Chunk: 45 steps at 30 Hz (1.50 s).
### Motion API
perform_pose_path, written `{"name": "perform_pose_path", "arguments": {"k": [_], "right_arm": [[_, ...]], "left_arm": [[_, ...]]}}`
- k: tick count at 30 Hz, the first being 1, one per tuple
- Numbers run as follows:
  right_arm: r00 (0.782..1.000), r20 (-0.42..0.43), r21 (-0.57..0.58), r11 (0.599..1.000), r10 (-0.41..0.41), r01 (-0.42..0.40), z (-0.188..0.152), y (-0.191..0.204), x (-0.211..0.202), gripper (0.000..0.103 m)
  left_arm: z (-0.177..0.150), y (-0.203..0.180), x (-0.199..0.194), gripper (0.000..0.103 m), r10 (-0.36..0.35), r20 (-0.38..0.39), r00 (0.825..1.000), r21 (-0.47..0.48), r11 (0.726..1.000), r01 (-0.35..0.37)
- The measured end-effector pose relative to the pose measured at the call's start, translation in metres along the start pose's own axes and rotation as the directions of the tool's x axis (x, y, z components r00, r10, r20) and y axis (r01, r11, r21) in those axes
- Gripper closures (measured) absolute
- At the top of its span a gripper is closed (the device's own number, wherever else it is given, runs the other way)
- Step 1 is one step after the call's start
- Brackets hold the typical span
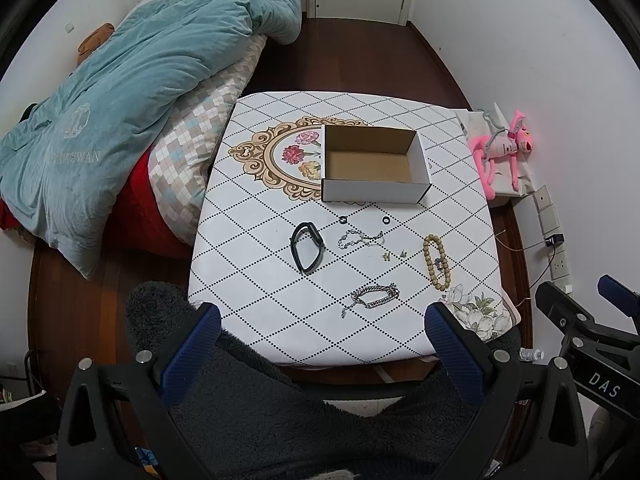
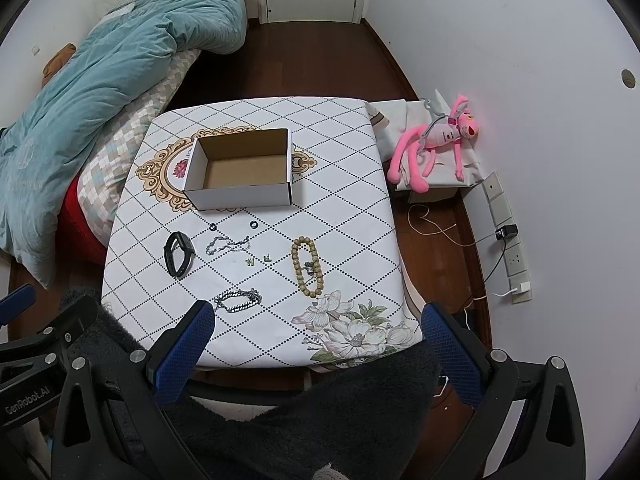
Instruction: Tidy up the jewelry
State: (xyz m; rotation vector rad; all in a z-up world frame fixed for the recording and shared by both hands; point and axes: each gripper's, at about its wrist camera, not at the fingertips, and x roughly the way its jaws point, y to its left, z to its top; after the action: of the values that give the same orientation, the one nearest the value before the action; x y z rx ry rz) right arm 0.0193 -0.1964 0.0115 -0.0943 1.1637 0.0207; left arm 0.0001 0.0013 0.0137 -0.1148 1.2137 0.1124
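Left gripper (image 1: 324,344) hangs above the near edge of the table (image 1: 248,184), fingers wide apart, nothing between them. Right gripper (image 2: 318,342) is the same — spread and empty, held back over the person's lap, which is covered in dark fleece.

Jewelry lies loose on the patterned cloth, all of it on the near half, each piece apart from the others. That spacing looks deliberate: it leaves room for two fingers to close on one item without dragging a neighbour.
- black band (image 1: 306,252), far left, lying as a flattened loop
- thin silver chain (image 1: 361,239), beside it
- two small black rings (image 1: 343,221), just in front of the box
- a pair of tiny earrings (image 1: 394,255), mid-row; too small to read detail
- wooden bead bracelet (image 1: 437,262), right side, with a small metal charm inside its loop
- chunky silver bracelet (image 1: 374,297), nearest the grippers

Cardboard box (image 1: 374,164) stands open and empty behind the row — presumably the destination, lid off so pieces drop straight in.

Judgement: nothing sorted yet. The chunky bracelet is the closest first pick.
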Motion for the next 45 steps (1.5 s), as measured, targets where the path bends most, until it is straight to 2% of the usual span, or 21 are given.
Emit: {"name": "perform_pose_path", "arguments": {"k": [17, 45], "right_arm": [[1.0, 0.007, -0.001, 1.0, -0.001, 0.001, 0.01, -0.005, -0.006, 0.0], [1.0, 0.013, -0.001, 1.0, -0.002, 0.002, 0.008, -0.002, -0.006, 0.0]], "left_arm": [[0.004, -0.001, -0.005, 0.0, 0.0, 0.012, 1.0, 0.001, 1.0, 0.0], [0.003, 0.003, -0.002, 0.0, -0.001, 0.014, 1.0, -0.003, 1.0, 0.001]]}}
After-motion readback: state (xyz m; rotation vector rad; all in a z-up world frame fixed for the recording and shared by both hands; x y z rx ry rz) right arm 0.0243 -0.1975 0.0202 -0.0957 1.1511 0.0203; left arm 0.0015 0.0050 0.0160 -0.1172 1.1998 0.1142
